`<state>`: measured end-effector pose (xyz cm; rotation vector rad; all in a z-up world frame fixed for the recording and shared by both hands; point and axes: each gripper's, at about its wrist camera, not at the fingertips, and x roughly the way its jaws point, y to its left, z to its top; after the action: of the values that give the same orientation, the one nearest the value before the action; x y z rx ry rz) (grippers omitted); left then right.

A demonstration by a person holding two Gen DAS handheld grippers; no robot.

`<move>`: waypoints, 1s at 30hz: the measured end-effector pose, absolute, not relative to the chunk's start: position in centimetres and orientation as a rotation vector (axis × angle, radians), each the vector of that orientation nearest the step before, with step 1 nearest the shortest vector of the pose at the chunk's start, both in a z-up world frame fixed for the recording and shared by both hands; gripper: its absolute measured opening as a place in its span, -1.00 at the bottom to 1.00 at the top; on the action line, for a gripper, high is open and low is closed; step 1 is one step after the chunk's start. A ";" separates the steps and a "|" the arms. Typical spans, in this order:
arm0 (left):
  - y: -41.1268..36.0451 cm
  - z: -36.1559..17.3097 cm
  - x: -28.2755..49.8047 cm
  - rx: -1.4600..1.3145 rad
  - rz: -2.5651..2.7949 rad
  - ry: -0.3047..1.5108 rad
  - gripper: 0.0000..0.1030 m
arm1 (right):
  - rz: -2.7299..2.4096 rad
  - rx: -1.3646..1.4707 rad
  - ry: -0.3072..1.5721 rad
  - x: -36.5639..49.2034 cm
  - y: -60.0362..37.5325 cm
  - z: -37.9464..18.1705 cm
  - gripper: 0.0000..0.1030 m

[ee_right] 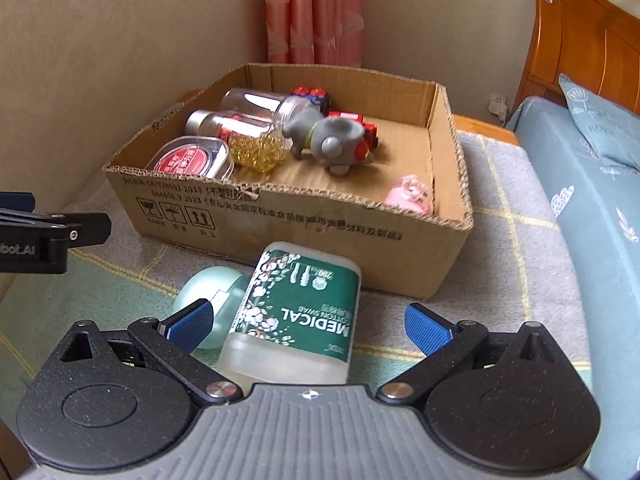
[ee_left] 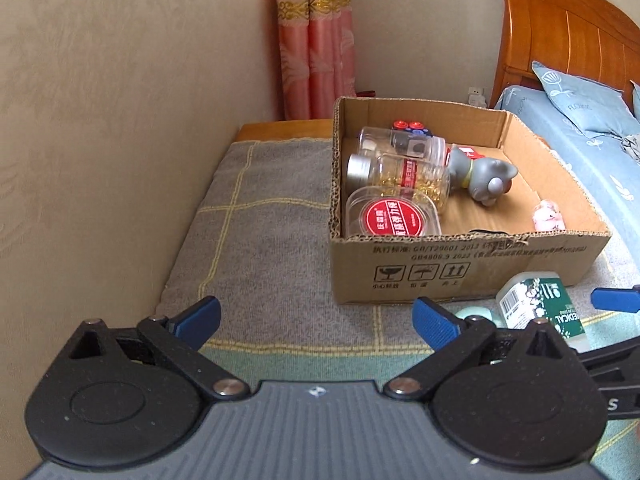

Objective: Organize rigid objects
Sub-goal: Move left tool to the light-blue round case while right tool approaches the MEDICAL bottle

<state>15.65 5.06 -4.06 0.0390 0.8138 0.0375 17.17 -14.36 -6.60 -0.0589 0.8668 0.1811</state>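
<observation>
The cotton swab box point(ee_right: 296, 316) lies on its side on the grey checked blanket point(ee_right: 500, 280), just in front of the near wall of the cardboard box point(ee_right: 320, 236). It is between the two blue fingers of the right gripper point(ee_right: 306, 326), which stand wide apart and do not touch it. A pale green round lid point(ee_right: 212, 284) rests against its left side.

The swab box is of stiff, slightly cloudy plastic with a glossy green label, so I judge it light and rigid but rather slippery. Its flat long sides give the best place to hold, around the middle of the label, where the pads can press on parallel faces. A soft squeeze may be enough; a hard one could bend the thin wall or make it slide out.

The left gripper point(ee_left: 316, 320) is also wide open and holds nothing, above the blanket to the left of the cardboard box.

Inside the cardboard box, the clear jars point(ee_right: 248, 128), a round tin with a red label point(ee_right: 188, 158), a grey toy animal point(ee_right: 328, 142) and a small pink figure point(ee_right: 410, 194) already lie. The free floor is at the right part, so the swab box could go there.
</observation>
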 end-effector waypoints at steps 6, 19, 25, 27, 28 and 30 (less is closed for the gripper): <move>5.1 -4.6 15.3 0.036 0.018 0.823 0.97 | 0.148 -0.061 0.902 17.7 -15.0 -7.6 1.00; 1.9 -5.9 15.3 0.069 -0.140 0.847 0.97 | 0.100 -0.029 0.950 15.9 -20.6 -9.1 1.00; -0.4 -7.1 15.6 0.109 -0.216 0.879 0.97 | 0.086 -0.065 0.916 14.4 -22.2 -9.8 1.00; -1.1 -7.6 15.7 0.121 -0.231 0.890 0.97 | 0.088 -0.064 0.901 14.1 -23.0 -9.9 1.00; -1.4 -7.9 15.9 0.125 -0.236 0.895 0.97 | 0.090 -0.063 0.894 14.0 -23.3 -10.0 1.00; -1.8 -8.5 16.0 0.129 -0.241 0.904 0.97 | 0.096 -0.066 0.880 14.0 -23.5 -10.1 1.00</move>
<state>16.02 -1.84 -8.50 0.1288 0.9037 -0.2413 13.99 -23.54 -10.14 -0.0657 0.8803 0.0956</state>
